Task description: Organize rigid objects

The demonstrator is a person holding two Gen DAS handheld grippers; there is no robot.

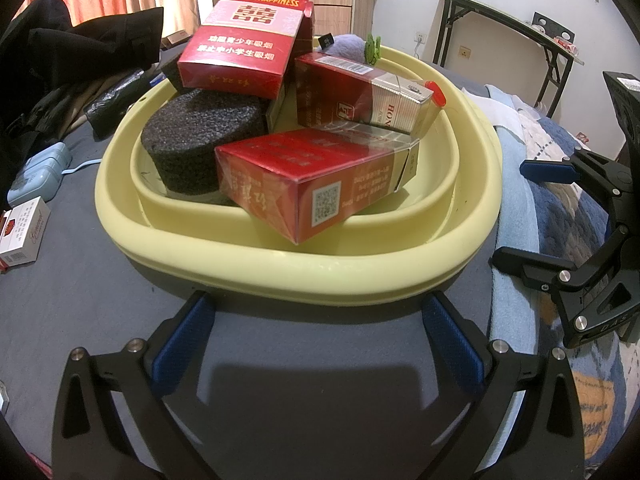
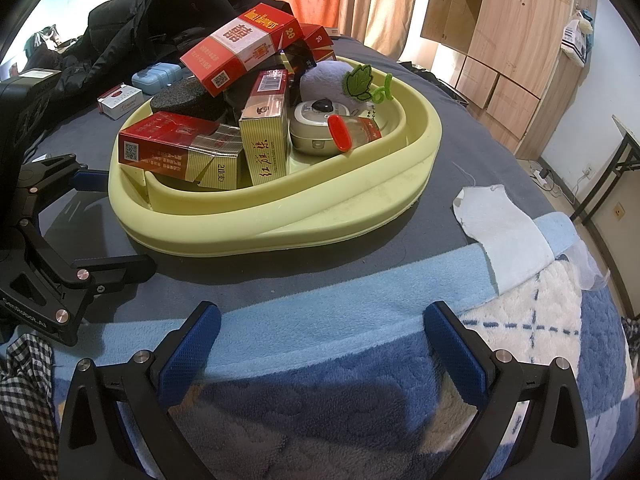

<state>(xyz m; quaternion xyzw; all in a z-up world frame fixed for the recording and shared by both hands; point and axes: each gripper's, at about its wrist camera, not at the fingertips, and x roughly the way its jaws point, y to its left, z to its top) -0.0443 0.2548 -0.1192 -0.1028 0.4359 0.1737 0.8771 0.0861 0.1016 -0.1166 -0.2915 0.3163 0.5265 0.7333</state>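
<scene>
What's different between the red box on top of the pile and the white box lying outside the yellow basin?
The Double Happiness box is mostly red and sits tilted atop the pile in the yellow basin. The white box is mostly white, looks smaller from here, and lies flat on the grey cover, apart from the basin. Both are rectangular printed cartons, and neither is held.

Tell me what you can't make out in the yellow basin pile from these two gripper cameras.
- Floor of the yellow basin: hidden in both views by the boxes and the black foam disc.
- Purple plush toy: in the left wrist view, mostly hidden behind the cigarette boxes.
- Round white case: absent from the left wrist view, blocked by boxes.
- White box outside the basin: small print unreadable, partly cut by the fisheye edge.
</scene>
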